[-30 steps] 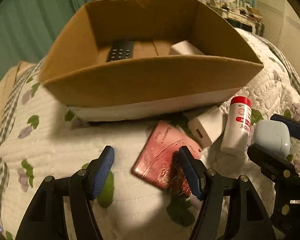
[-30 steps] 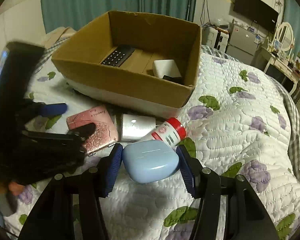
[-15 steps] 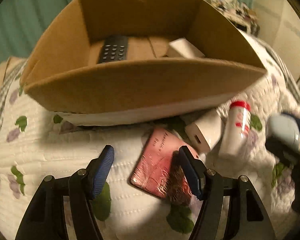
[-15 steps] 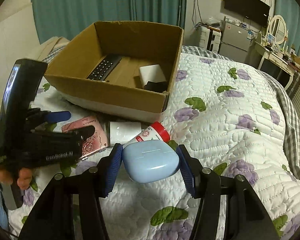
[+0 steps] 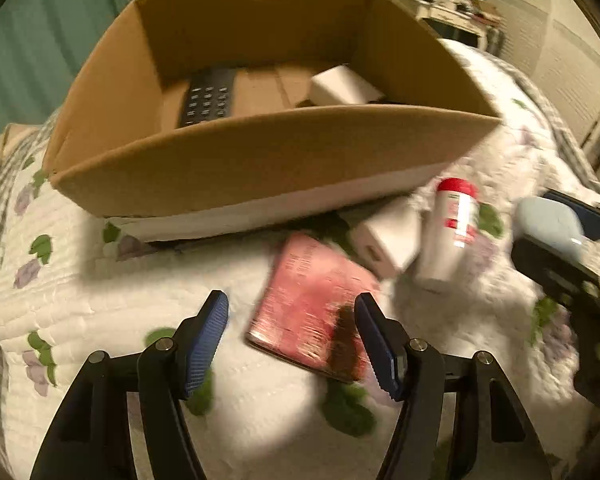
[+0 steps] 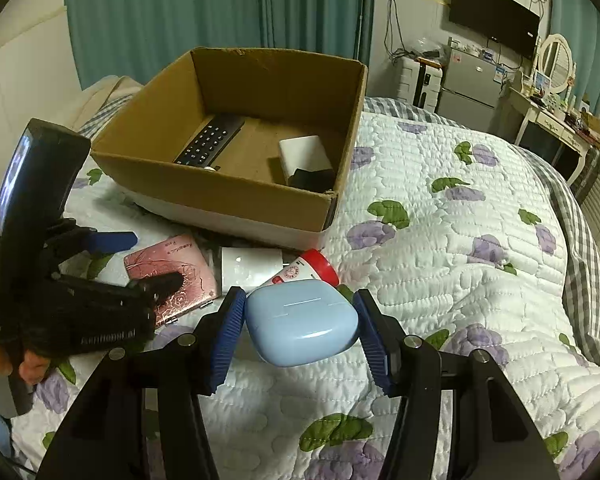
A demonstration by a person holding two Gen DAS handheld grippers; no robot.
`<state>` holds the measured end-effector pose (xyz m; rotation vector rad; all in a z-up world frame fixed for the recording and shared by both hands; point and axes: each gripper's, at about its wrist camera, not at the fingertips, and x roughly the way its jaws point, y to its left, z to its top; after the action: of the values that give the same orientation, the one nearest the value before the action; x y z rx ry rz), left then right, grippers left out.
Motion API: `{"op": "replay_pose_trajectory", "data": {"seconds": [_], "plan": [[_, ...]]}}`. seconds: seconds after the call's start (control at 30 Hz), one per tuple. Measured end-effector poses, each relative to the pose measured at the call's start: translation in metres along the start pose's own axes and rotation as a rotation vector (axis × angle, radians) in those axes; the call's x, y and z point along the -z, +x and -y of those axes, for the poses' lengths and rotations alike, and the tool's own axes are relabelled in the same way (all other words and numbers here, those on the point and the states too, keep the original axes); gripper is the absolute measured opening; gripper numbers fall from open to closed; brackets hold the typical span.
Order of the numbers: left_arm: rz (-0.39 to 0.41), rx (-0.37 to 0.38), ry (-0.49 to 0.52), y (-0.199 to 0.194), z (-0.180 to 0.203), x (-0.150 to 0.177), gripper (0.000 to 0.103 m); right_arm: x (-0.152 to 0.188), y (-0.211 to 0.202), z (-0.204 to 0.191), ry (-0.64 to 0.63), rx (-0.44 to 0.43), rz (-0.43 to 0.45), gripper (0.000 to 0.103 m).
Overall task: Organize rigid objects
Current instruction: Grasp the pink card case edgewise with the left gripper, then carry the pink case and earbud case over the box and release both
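My right gripper (image 6: 300, 320) is shut on a light blue earbud case (image 6: 302, 322) and holds it above the quilt; the case also shows in the left wrist view (image 5: 550, 226). My left gripper (image 5: 292, 338) is open over a pink case (image 5: 314, 306), its right finger over the case's near edge. A white charger (image 5: 388, 240) and a white bottle with a red cap (image 5: 452, 226) lie beside it, in front of the cardboard box (image 6: 236, 196). The box holds a black remote (image 6: 210, 142), a white block (image 6: 304, 154) and a small black thing.
The bed quilt (image 6: 460, 260) stretches to the right of the box. Green curtains (image 6: 220, 8), a TV, a fridge and a dressing table stand behind the bed. The left gripper body (image 6: 60, 300) sits left of the right gripper.
My right gripper has lifted the blue case up off the quilt and drawn back. My left gripper has shifted slightly over the pink case and stays open.
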<state>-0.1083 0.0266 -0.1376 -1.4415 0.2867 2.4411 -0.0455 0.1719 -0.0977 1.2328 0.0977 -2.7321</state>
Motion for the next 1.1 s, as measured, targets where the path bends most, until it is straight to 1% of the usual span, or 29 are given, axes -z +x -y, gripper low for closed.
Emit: {"op": "replay_pose_trajectory", "data": {"seconds": [0.07, 0.13, 0.17, 0.2, 0.23, 0.3, 0.37, 0.4, 0.47, 0.5, 0.53, 0.6, 0.63, 0.67, 0.73, 0.83, 0.9, 0.97, 1.0, 1.03, 1.07, 1.1], "plan": [[0.005, 0.09, -0.015, -0.009, 0.003, 0.003, 0.066, 0.0, -0.001, 0.001, 0.004, 0.0, 0.002, 0.055], [-0.005, 0.169, -0.034, -0.008, 0.004, 0.003, 0.066, 0.0, -0.002, 0.002, 0.007, 0.001, 0.002, 0.055], [-0.014, 0.195, -0.052, -0.005, 0.002, 0.004, 0.066, 0.0, -0.002, 0.002, 0.009, 0.001, 0.002, 0.055], [-0.021, 0.187, -0.062, 0.003, 0.0, 0.001, 0.066, 0.0, -0.002, 0.002, 0.009, 0.001, 0.003, 0.055], [-0.024, 0.177, -0.065, 0.005, 0.0, 0.001, 0.066, 0.0, -0.002, 0.002, 0.008, 0.001, 0.004, 0.055], [-0.02, 0.181, -0.073, 0.009, -0.002, 0.0, 0.066, 0.0, -0.002, 0.002, 0.008, 0.0, 0.003, 0.055], [-0.026, 0.162, -0.065, 0.014, -0.001, 0.001, 0.066, 0.0, -0.001, 0.002, 0.009, 0.002, 0.001, 0.055], [-0.03, 0.138, -0.034, 0.021, -0.001, -0.001, 0.067, 0.0, -0.001, 0.002, 0.01, 0.001, 0.0, 0.055], [-0.037, 0.06, 0.061, 0.027, 0.016, 0.001, 0.068, 0.0, -0.002, 0.003, 0.013, 0.0, 0.0, 0.055], [-0.039, 0.035, 0.105, 0.026, 0.026, 0.007, 0.068, 0.0, -0.002, 0.003, 0.013, 0.0, 0.001, 0.055], [-0.042, 0.031, 0.116, 0.027, 0.029, 0.008, 0.068, -0.001, -0.003, 0.003, 0.016, 0.0, 0.003, 0.055], [-0.052, 0.069, 0.086, 0.026, 0.022, 0.007, 0.066, -0.001, -0.005, 0.005, 0.021, 0.001, 0.007, 0.055], [-0.055, 0.088, 0.078, 0.024, 0.019, 0.007, 0.062, -0.001, -0.007, 0.007, 0.026, 0.002, 0.011, 0.055], [-0.055, 0.087, 0.077, 0.021, 0.017, 0.007, 0.056, -0.001, -0.009, 0.009, 0.03, 0.003, 0.015, 0.055], [-0.056, 0.102, 0.054, 0.012, 0.011, 0.008, 0.039, -0.003, -0.013, 0.014, 0.043, 0.007, 0.026, 0.055], [-0.045, 0.154, 0.023, -0.004, 0.008, 0.014, 0.023, -0.006, -0.02, 0.023, 0.068, 0.018, 0.045, 0.055], [-0.021, 0.189, 0.009, -0.013, 0.003, 0.014, 0.018, -0.008, -0.024, 0.027, 0.08, 0.022, 0.053, 0.055], [0.002, 0.268, -0.017, -0.019, 0.002, 0.011, 0.017, -0.009, -0.027, 0.032, 0.092, 0.029, 0.062, 0.055], [0.0, 0.322, -0.03, -0.021, 0.005, 0.011, 0.017, -0.009, -0.028, 0.033, 0.095, 0.03, 0.064, 0.055], [-0.004, 0.332, -0.026, -0.021, 0.007, 0.013, 0.017, -0.01, -0.029, 0.034, 0.098, 0.032, 0.066, 0.055], [-0.006, 0.3, -0.006, -0.017, 0.014, 0.014, 0.017, -0.01, -0.03, 0.035, 0.099, 0.032, 0.067, 0.055], [-0.021, 0.246, 0.021, -0.01, 0.025, 0.014, 0.017, -0.01, -0.031, 0.036, 0.1, 0.032, 0.067, 0.055]]}}
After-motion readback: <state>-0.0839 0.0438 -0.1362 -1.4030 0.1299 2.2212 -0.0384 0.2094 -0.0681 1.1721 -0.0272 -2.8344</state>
